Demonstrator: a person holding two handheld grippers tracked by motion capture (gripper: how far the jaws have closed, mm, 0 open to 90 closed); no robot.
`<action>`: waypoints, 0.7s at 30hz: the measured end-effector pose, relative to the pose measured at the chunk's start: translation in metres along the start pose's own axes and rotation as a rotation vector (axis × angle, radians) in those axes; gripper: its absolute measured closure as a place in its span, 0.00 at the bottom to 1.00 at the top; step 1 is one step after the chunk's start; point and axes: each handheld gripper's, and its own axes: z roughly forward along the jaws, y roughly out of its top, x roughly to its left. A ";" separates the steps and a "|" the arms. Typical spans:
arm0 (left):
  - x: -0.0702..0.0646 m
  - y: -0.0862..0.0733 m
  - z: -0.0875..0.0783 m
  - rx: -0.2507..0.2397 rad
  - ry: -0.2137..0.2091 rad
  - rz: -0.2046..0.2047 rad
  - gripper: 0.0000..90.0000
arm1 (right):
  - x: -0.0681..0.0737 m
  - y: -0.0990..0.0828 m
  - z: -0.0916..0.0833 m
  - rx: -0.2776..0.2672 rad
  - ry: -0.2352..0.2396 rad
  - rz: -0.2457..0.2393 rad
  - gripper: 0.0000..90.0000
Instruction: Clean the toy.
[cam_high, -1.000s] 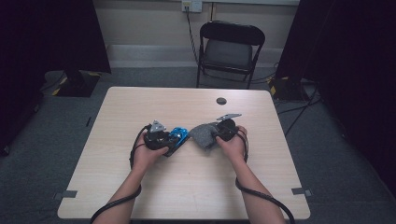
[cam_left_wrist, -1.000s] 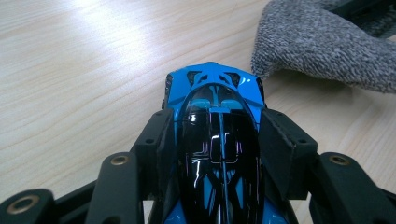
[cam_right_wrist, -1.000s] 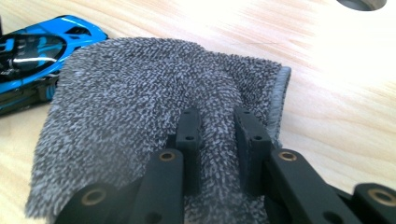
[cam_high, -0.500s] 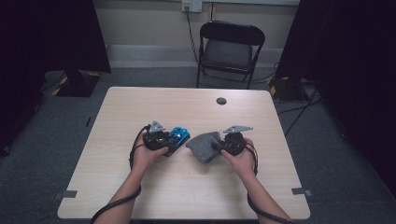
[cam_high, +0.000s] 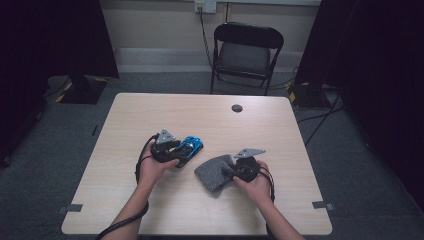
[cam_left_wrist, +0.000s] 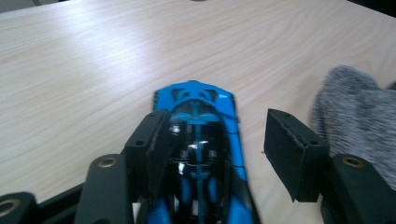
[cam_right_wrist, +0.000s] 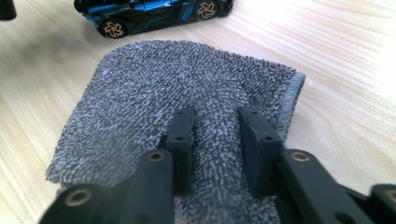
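Cloth (cam_right_wrist: 187, 88) sat pinched in my right gripper (cam_right_wrist: 215, 140) beside the toy car (cam_left_wrist: 198, 154) on the tabletop (cam_high: 280, 125); my left gripper (cam_left_wrist: 224, 149), jaws wide, straddled the car. Wiping seemed underway; next, bring cloth onto car.

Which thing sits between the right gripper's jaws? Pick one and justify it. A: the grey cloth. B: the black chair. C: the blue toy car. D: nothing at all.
A: in the right gripper view the right gripper pinches a raised fold of the grey cloth, while the blue toy car lies beyond it.
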 end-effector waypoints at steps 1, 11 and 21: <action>-0.004 0.000 -0.001 0.005 -0.010 -0.010 0.44 | 0.000 0.001 -0.001 -0.003 0.004 0.000 0.68; -0.048 0.007 -0.003 0.004 -0.146 0.056 0.40 | -0.011 0.012 -0.019 -0.051 0.001 -0.008 0.55; -0.093 0.001 0.022 0.069 -0.257 0.172 0.36 | -0.029 0.014 -0.019 -0.082 -0.014 -0.005 0.45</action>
